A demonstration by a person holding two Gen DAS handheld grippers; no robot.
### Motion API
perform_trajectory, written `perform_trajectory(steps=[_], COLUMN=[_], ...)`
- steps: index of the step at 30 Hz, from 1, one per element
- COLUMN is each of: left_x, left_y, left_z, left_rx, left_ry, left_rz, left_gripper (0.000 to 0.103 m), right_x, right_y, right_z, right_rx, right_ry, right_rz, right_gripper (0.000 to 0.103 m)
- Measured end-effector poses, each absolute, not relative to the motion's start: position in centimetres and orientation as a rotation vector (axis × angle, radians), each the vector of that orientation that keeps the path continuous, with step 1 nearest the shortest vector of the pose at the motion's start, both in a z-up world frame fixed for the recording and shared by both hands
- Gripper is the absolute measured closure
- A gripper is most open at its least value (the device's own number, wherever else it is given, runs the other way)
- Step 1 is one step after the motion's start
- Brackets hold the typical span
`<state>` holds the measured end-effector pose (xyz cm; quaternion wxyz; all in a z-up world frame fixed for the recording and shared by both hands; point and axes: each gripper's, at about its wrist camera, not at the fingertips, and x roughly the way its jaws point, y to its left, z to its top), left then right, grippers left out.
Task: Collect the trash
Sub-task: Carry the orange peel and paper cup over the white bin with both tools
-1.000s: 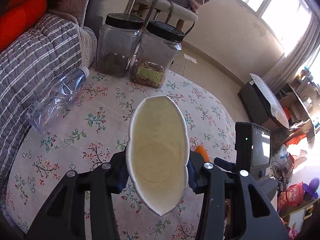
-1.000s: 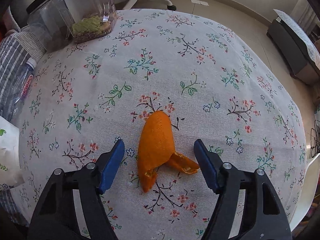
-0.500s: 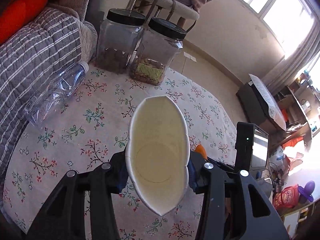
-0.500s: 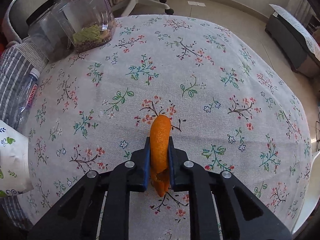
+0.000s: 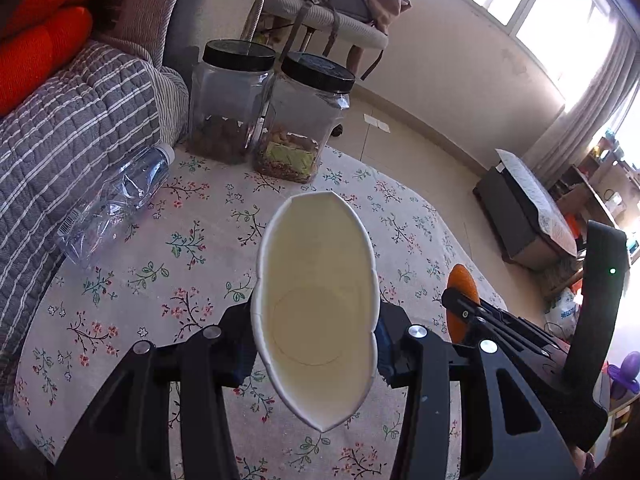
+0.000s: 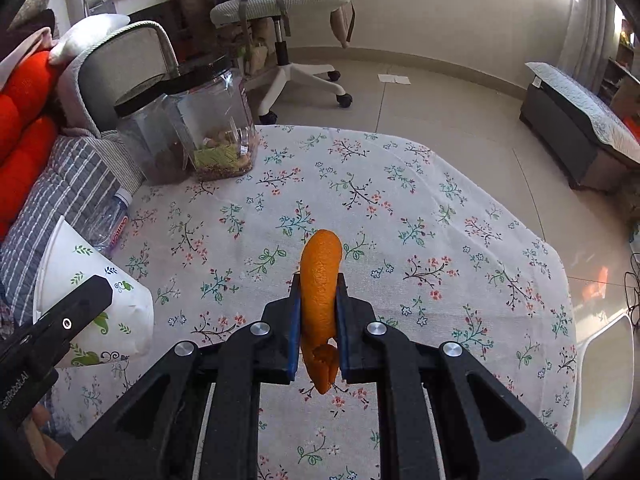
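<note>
I hold the orange peel [image 6: 320, 280] pinched tight in my right gripper [image 6: 319, 330] above the floral table [image 6: 460, 208], my left gripper [image 5: 316, 336] squeezing the paper cup [image 5: 316, 280] into an oval. That narrowed mouth could reject the peel. Open cloth ahead; jars [image 5: 296, 120] and bottle [image 5: 116, 200] crowd the far-left edge.

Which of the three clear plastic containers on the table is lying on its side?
The crumpled water bottle at the left table edge, beside the striped blanket, is the one lying down. The two black-lidded jars stand upright behind it.
</note>
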<state>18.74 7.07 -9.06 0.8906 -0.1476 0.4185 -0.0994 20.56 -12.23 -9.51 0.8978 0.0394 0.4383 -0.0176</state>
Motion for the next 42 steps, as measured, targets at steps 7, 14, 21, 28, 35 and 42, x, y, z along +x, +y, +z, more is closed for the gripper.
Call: perform_trajectory(steps=[7, 14, 21, 28, 35, 42], left_x=[16.5, 14.1, 12.7, 11.3, 10.5, 9.6], left_y=[4.6, 1.0, -3.3, -9.5, -15.2, -21.1], left_z=[-7.1, -5.0, -2.8, -1.7, -2.0, -3.2], left_rx=[-0.23, -0.175, -0.141, -0.073, -0.019, 0.052], left_ry=[0.791, 0.728, 0.677, 0.663, 0.687, 0.713], left_rz=[-0.224, -0.278, -0.351, -0.444, -0.524, -0.598], left_gripper=[0.057, 0.057, 0.057, 0.057, 0.057, 0.057], right_x=[17.1, 12.9, 9.4, 6.3, 3.8, 2.4], right_y=[-15.3, -20.1, -25.3, -31.6, -39.6, -46.5], right_z=[-6.7, -4.2, -2.3, -1.4, -3.0, -6.7], right_rx=[0.084, 0.089, 0.101, 0.106, 0.142, 0.283], right_ry=[0.783, 0.691, 0.637, 0.607, 0.632, 0.716], right_rz=[-0.09, -0.171, -0.252, -0.369, -0.532, -0.643], right_gripper=[0.089, 0.089, 0.089, 0.089, 0.088, 0.083])
